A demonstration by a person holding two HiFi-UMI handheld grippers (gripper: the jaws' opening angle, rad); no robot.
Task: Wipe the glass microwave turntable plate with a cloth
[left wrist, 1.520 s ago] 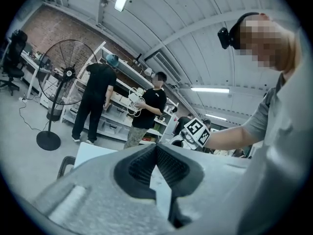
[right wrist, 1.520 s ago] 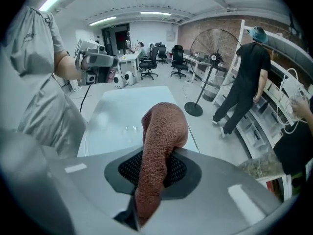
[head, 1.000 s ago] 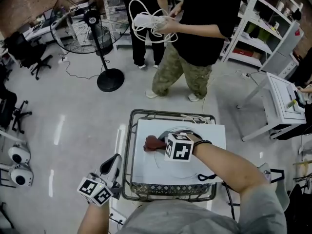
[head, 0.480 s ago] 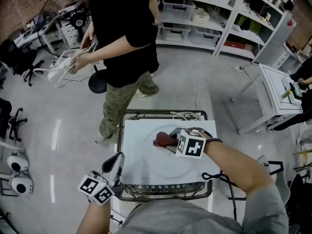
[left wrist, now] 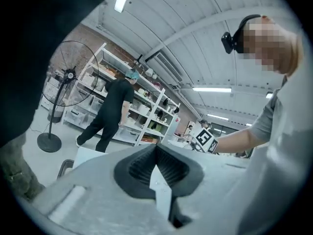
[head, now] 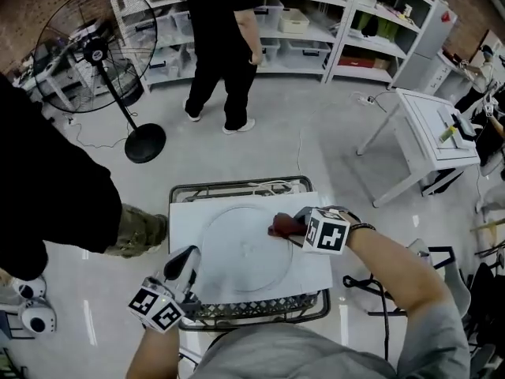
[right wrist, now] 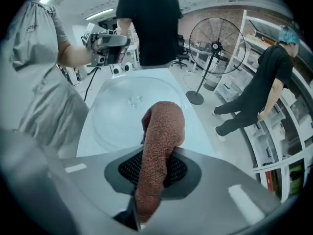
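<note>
I'm seeing the head camera looking steeply down on the glass plate (head: 237, 247); gripper cameras facing each other, all sharing the fan (head: 93, 50).

Dark wire-frame cart (head: 252, 308) stands on glossy grey floor (head: 316, 152). Flat white board (head: 185, 219) lies on cart top and covers most of it. Cart's far rim and near mesh edge show beyond board. Round clear glass turntable plate (head: 237, 251) lies flat on board, roughly centred, rim within board's edges.
</note>
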